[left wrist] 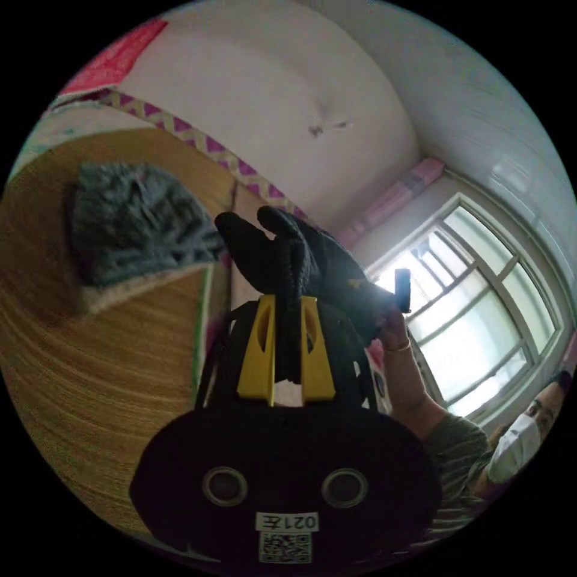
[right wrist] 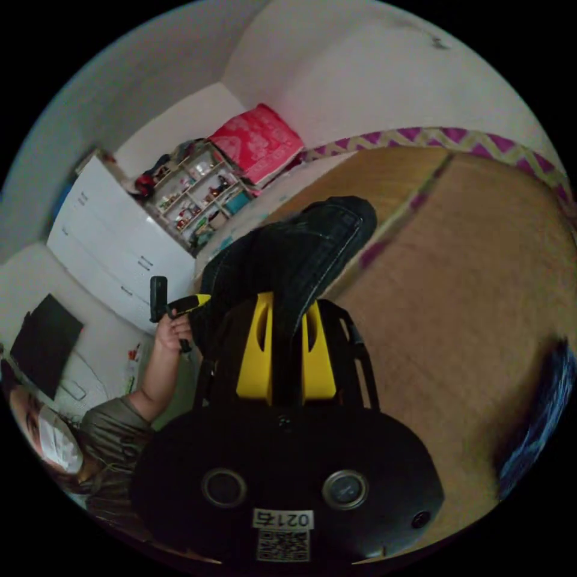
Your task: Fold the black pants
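The black pants [left wrist: 300, 258] hang bunched between the two yellow jaws of my left gripper [left wrist: 286, 300], which is shut on the fabric. In the right gripper view the black pants [right wrist: 288, 258], with pale stitching along a hem, are pinched by my right gripper [right wrist: 286, 297], also shut on them. Both grippers hold the pants up above a woven straw mat [right wrist: 469, 288]. The other gripper [right wrist: 174, 306], held in a person's hand, shows at the left of the right gripper view. The right-hand gripper [left wrist: 401, 291] appears against the window in the left gripper view.
A grey folded garment [left wrist: 132, 222] lies on the mat [left wrist: 90, 372]. A dark blue cloth [right wrist: 541, 409] sits at the mat's edge. A white drawer unit [right wrist: 114, 252], shelves and a red bag [right wrist: 258, 141] stand by the wall. The person [left wrist: 469, 445] is near a bright window [left wrist: 493, 324].
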Tool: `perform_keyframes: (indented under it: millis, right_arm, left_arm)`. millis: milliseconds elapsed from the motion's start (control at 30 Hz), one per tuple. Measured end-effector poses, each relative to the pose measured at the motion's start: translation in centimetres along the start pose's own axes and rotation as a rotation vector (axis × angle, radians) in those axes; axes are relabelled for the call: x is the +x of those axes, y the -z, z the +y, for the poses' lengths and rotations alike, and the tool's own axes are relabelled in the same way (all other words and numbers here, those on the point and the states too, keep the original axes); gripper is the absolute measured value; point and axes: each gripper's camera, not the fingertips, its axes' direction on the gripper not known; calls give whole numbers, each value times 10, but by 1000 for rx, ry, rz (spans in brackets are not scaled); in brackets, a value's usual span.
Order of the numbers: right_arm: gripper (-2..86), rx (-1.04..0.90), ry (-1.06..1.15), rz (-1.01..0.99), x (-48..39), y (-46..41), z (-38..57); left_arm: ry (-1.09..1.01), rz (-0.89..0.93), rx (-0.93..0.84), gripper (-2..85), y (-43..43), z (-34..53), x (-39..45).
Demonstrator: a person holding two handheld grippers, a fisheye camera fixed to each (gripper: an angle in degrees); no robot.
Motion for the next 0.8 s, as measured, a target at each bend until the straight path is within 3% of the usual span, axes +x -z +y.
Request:
perform_keyframes:
  millis: [100,167,267,433,600,800]
  right_arm:
    - [99,50,58,-14,-27,-50,-90]
    - [116,40,65,115,-42,-86,-128]
    - [115,-38,115,271,-52,-124,-123]
    - [108,-161,204,369,-28,-136,-39]
    - [104,-206,153,391,11,-93,68]
    - [106,-195,48,603,41,-4,182]
  left_arm:
    - [62,-103,142,71,41,-47,-41]
    - [195,-218,210,93,48,-61,-94]
    - [395,-225,180,102,53,-39,-161]
    - [296,-116,313,64,75,27,-156]
    - [151,-109,157,51,45,96,-99]
    - [7,-22,-152,46,-40,202,-11]
